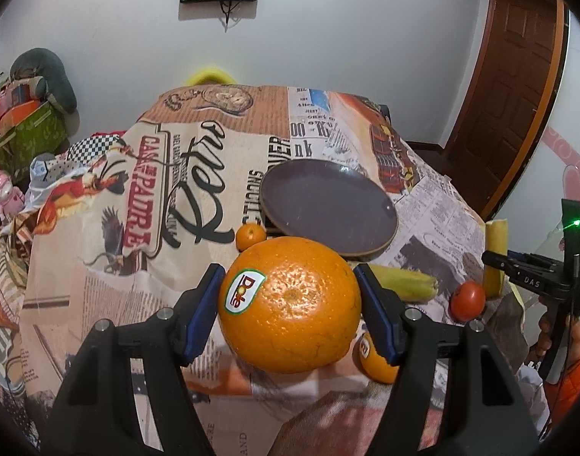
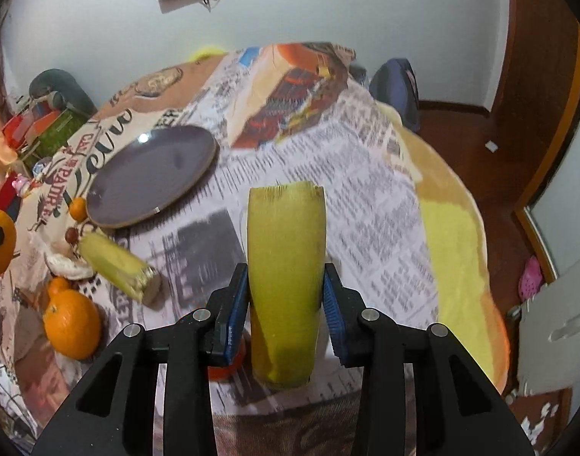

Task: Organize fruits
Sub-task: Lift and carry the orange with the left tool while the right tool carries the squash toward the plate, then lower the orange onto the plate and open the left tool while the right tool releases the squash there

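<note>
Left wrist: I'm gripping the big orange (image 1: pixel 290 306) in the left claw (image 1: pixel 290 304), right claw (image 2: pixel 286 300) clamping a corn cob (image 2: pixel 286 266); both are heading for the plate (image 1: pixel 381 243) next, I'd guess.

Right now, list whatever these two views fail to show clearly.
- Second orange, left wrist view: mostly hidden behind the held orange and the left gripper finger.
- Red fruit, right wrist view: largely covered by the right gripper finger and the held corn.
- Small reddish items by the plate: too small to identify.
</note>
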The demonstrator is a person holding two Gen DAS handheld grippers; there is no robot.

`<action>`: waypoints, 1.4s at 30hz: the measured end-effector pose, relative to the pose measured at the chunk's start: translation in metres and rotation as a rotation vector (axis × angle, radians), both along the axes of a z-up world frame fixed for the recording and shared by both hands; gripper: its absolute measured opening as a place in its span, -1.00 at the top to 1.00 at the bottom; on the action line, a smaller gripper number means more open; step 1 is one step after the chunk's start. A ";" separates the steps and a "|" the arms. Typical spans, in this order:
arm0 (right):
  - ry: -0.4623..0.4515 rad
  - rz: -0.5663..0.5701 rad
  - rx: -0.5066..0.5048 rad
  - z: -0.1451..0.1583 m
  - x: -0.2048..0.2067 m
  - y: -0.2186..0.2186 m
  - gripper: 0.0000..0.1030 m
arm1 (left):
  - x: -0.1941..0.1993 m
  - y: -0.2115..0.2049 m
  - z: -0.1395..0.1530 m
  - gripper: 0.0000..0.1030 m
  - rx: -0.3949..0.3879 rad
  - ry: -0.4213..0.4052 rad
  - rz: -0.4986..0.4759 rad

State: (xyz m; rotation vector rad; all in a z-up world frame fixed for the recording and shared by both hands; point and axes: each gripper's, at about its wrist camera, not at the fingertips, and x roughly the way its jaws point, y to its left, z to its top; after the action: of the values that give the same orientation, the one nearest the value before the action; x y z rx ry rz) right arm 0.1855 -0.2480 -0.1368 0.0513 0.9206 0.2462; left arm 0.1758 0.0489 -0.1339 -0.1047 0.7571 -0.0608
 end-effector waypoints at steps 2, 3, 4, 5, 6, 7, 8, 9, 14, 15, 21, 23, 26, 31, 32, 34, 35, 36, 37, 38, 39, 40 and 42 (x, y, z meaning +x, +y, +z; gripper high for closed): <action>-0.028 0.009 -0.007 0.009 0.002 0.003 0.34 | 0.004 -0.001 0.003 -0.33 0.002 -0.009 -0.001; -0.039 0.015 -0.008 0.013 0.004 0.004 0.34 | 0.006 -0.002 0.005 -0.33 0.002 -0.014 -0.002; -0.055 0.021 -0.007 0.018 0.006 0.007 0.34 | 0.008 -0.002 0.007 -0.33 0.002 -0.018 -0.002; -0.066 0.026 -0.004 0.022 0.007 0.008 0.34 | 0.011 -0.003 0.009 -0.33 0.002 -0.022 -0.003; -0.078 0.033 0.001 0.027 0.009 0.011 0.34 | 0.014 -0.005 0.010 -0.33 0.002 -0.026 -0.005; -0.087 0.039 0.006 0.030 0.011 0.013 0.34 | 0.018 -0.006 0.013 -0.33 0.003 -0.030 -0.008; -0.099 0.045 0.015 0.034 0.013 0.015 0.34 | 0.022 -0.007 0.014 -0.33 0.006 -0.034 -0.010; -0.109 0.051 0.023 0.037 0.016 0.018 0.34 | 0.025 -0.009 0.016 -0.33 0.011 -0.038 -0.011; -0.138 0.091 0.047 0.046 0.029 0.038 0.34 | 0.045 -0.015 0.023 -0.33 0.014 -0.052 -0.023; -0.143 0.102 0.046 0.046 0.032 0.042 0.34 | 0.048 -0.016 0.023 -0.33 0.015 -0.052 -0.025; -0.155 0.156 0.051 0.050 0.049 0.063 0.34 | 0.075 -0.021 0.021 -0.33 0.020 -0.043 -0.038; -0.158 0.171 0.050 0.051 0.055 0.068 0.34 | 0.082 -0.022 0.019 -0.33 0.021 -0.041 -0.040; -0.162 0.194 0.042 0.052 0.064 0.077 0.34 | 0.094 -0.024 0.015 -0.33 0.024 -0.034 -0.042; -0.171 0.231 0.007 0.050 0.078 0.093 0.34 | 0.112 -0.024 0.007 -0.33 0.027 -0.019 -0.046; -0.168 0.238 0.004 0.049 0.081 0.096 0.34 | 0.116 -0.025 0.006 -0.33 0.028 -0.016 -0.046; -0.163 0.247 -0.004 0.046 0.087 0.100 0.34 | 0.121 -0.024 0.003 -0.33 0.029 -0.010 -0.042; -0.160 0.254 -0.006 0.045 0.089 0.102 0.34 | 0.125 -0.023 0.001 -0.33 0.027 -0.005 -0.039; -0.156 0.259 -0.007 0.043 0.092 0.104 0.34 | 0.129 -0.022 -0.001 -0.33 0.024 -0.001 -0.037; -0.152 0.265 -0.009 0.041 0.096 0.106 0.34 | 0.132 -0.021 -0.002 -0.33 0.022 0.003 -0.035; -0.149 0.268 -0.010 0.040 0.098 0.108 0.34 | 0.136 -0.021 -0.004 -0.33 0.021 0.008 -0.034; -0.145 0.272 -0.013 0.039 0.100 0.109 0.34 | 0.140 -0.020 -0.006 -0.33 0.022 0.013 -0.032; -0.140 0.277 -0.017 0.037 0.103 0.111 0.34 | 0.144 -0.019 -0.007 -0.33 0.024 0.018 -0.030; -0.127 0.286 -0.019 0.033 0.108 0.114 0.34 | 0.149 -0.017 -0.011 -0.33 0.029 0.027 -0.027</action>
State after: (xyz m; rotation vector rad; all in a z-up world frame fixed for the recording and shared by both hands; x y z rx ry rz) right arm 0.2937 -0.1337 -0.1034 -0.1132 0.8016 0.5009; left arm 0.3253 0.0314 -0.1445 -0.0674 0.7861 -0.0743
